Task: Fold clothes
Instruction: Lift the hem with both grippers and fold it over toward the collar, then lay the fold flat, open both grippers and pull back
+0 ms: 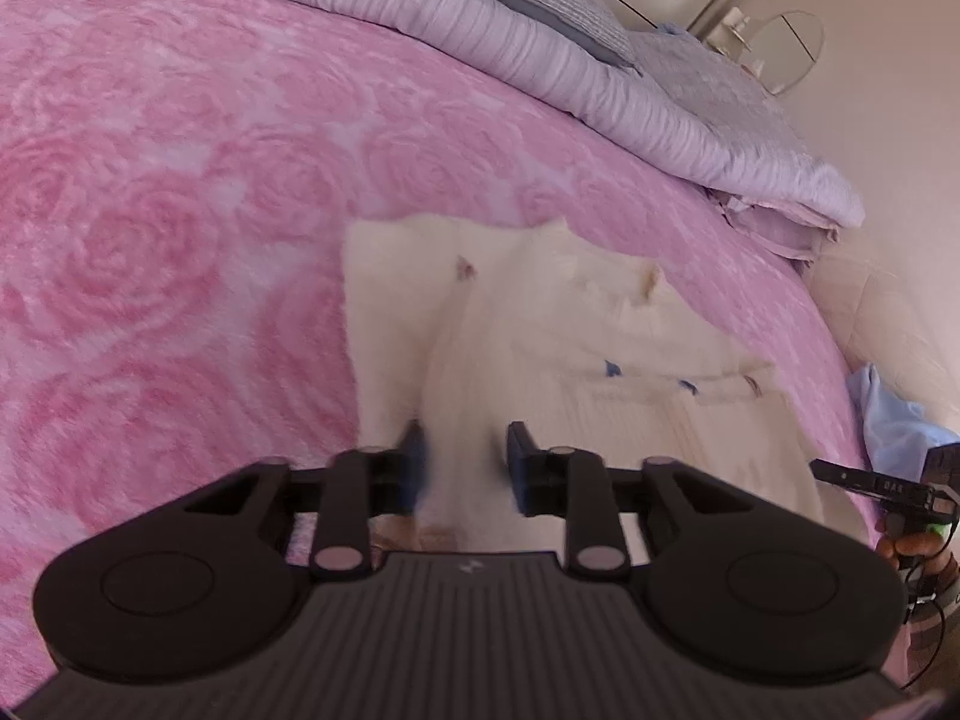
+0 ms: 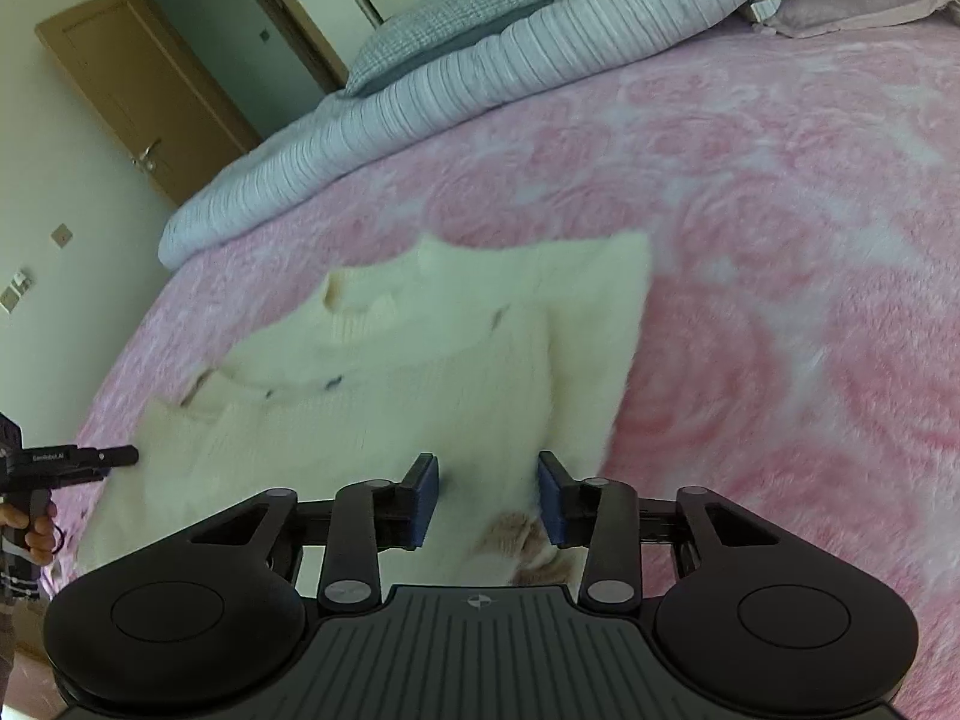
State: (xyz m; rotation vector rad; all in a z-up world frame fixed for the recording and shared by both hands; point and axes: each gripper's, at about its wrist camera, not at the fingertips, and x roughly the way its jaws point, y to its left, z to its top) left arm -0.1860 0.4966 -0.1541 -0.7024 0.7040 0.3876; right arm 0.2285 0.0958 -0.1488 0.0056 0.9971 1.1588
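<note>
A cream knit sweater (image 1: 600, 324) lies spread on the pink rose-patterned blanket (image 1: 180, 210), with small blue marks near its collar. My left gripper (image 1: 462, 456) is shut on a bunched edge of the sweater; white fabric fills the gap between its blue pads. In the right wrist view the same sweater (image 2: 390, 396) lies with one side folded over. My right gripper (image 2: 487, 495) is shut on its near edge, beside a beige-pink cuff. The right gripper (image 1: 819, 468) shows at the right edge of the left wrist view, and the left gripper (image 2: 132, 455) at the left edge of the right wrist view.
A rolled lilac striped duvet (image 1: 540, 60) and grey pillows (image 2: 444, 18) lie along the far side of the bed. A light blue cloth (image 1: 894, 420) hangs at the bed's right edge. A brown door (image 2: 144, 90) stands beyond the bed. A hand (image 2: 33, 525) holds the left gripper's handle.
</note>
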